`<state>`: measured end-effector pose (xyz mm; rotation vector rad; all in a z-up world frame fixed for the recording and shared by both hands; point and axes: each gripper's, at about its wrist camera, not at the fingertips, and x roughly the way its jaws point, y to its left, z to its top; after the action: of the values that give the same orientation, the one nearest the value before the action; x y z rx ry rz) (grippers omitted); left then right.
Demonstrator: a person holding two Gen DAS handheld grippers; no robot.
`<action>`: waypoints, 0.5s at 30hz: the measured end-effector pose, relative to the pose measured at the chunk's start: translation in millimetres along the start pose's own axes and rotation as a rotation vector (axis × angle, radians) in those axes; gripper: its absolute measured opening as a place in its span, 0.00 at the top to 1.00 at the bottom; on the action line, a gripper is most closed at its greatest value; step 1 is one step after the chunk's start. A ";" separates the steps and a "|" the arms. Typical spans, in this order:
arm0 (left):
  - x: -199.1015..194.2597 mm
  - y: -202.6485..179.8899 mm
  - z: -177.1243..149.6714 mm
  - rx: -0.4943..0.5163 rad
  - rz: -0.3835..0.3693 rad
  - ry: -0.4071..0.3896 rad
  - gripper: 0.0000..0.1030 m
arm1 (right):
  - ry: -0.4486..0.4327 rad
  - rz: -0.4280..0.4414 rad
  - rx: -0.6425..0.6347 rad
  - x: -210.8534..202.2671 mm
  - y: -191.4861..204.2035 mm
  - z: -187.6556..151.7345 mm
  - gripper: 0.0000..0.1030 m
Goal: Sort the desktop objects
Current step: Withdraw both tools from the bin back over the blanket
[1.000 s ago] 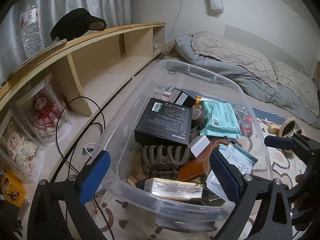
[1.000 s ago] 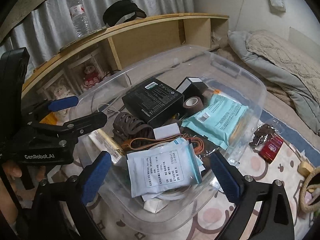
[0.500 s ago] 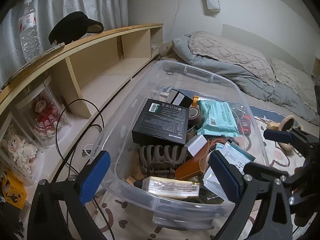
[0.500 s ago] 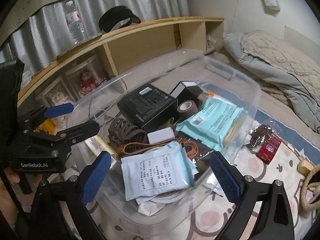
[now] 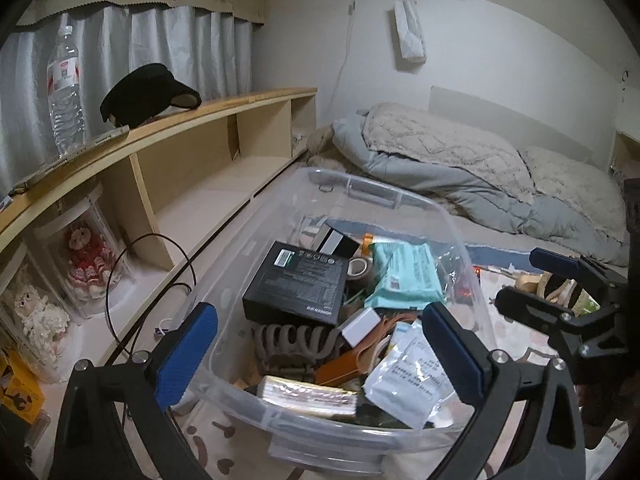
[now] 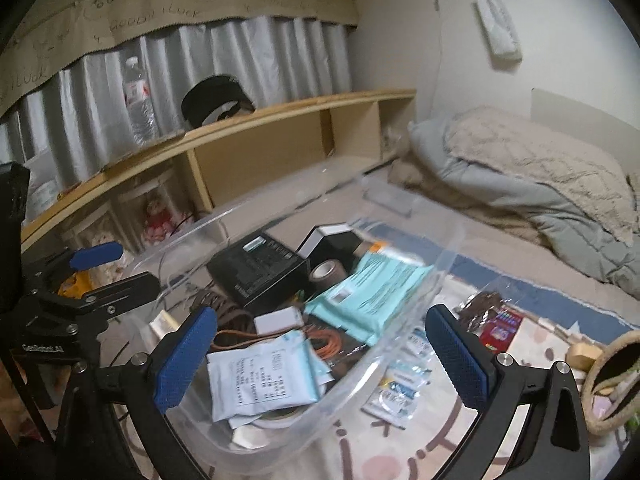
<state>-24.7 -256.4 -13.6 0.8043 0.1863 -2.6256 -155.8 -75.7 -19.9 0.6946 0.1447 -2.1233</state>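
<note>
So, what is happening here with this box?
A person holds two grippers over a clear plastic bin full of small things: a black box, a teal packet, a white pouch. The left gripper and right gripper are both open and empty. Nothing is gripped.

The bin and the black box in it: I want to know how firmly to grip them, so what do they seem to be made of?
The bin looks like clear, glossy rigid plastic: you can see its contents through the walls. The black box seems to be matte printed cardboard, with sharp edges and small white print, though that is not certain.
</note>
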 end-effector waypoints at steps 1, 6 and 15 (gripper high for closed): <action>-2.1 -2.1 0.6 0.001 0.002 -0.012 0.00 | -0.015 -0.006 0.004 -3.0 -2.8 0.4 0.00; -12.5 -13.5 4.7 0.002 -0.008 -0.061 0.00 | -0.100 -0.029 0.018 -18.9 -17.7 3.9 0.00; -26.5 -32.1 11.4 -0.007 -0.004 -0.143 0.00 | -0.204 -0.079 0.010 -43.7 -40.9 3.7 0.00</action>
<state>-23.2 -221.2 11.2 0.6109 0.1571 -2.6725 -168.9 -20.8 0.4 0.4809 0.0507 -2.2573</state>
